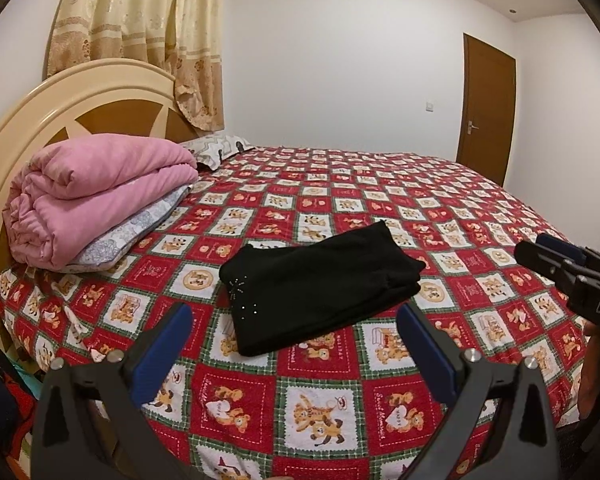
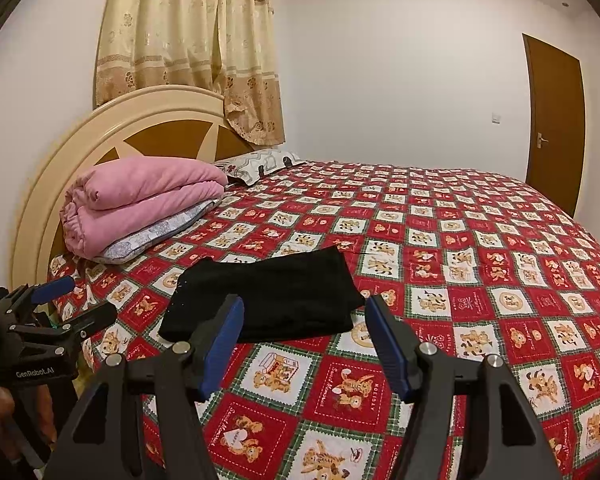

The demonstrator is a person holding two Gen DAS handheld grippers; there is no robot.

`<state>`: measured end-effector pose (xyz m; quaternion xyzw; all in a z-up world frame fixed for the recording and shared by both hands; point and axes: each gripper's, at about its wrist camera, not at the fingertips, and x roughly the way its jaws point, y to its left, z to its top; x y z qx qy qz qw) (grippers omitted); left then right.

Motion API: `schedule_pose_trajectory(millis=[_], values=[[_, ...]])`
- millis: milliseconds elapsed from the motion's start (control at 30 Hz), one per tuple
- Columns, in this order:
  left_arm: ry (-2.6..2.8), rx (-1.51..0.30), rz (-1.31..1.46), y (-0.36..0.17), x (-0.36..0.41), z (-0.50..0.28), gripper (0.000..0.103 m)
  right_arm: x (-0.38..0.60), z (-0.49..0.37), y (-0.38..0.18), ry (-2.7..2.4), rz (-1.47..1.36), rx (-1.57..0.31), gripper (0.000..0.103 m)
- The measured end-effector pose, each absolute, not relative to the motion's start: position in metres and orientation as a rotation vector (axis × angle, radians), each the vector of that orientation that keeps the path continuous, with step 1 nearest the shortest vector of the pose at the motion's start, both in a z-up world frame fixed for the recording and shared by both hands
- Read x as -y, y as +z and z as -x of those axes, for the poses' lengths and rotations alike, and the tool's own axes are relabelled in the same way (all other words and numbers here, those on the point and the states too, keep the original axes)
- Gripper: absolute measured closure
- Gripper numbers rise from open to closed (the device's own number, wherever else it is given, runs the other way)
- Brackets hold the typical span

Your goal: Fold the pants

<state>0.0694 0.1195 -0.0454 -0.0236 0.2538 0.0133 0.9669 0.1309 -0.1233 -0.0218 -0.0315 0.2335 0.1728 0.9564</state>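
Black pants (image 1: 320, 286) lie folded into a compact rectangle on the red patchwork bedspread (image 1: 324, 404); they also show in the right wrist view (image 2: 268, 298). My left gripper (image 1: 296, 312) is open and empty, held just short of the pants' near edge. My right gripper (image 2: 304, 304) is open and empty, above the near edge of the pants. The right gripper shows at the right edge of the left wrist view (image 1: 548, 250), and the left gripper at the left edge of the right wrist view (image 2: 84, 298).
A folded pink quilt (image 1: 96, 196) lies on a pale pillow (image 1: 136, 236) by the cream headboard (image 1: 60, 108). Another pillow (image 1: 220, 150) lies behind. Curtains (image 1: 148, 28) hang at back left. A brown door (image 1: 488, 108) is at right. Clothes (image 1: 0, 400) lie beside the bed.
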Motion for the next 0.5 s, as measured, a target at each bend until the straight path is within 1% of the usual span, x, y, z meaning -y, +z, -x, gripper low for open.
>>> schedule_pose_trajectory(millis=[500], values=[[0.026,-0.513,0.047,-0.0445,-0.1173,-0.0703,0.0,0.1216,-0.1279,-0.0197,0.349,0.065,-0.473,0.038]])
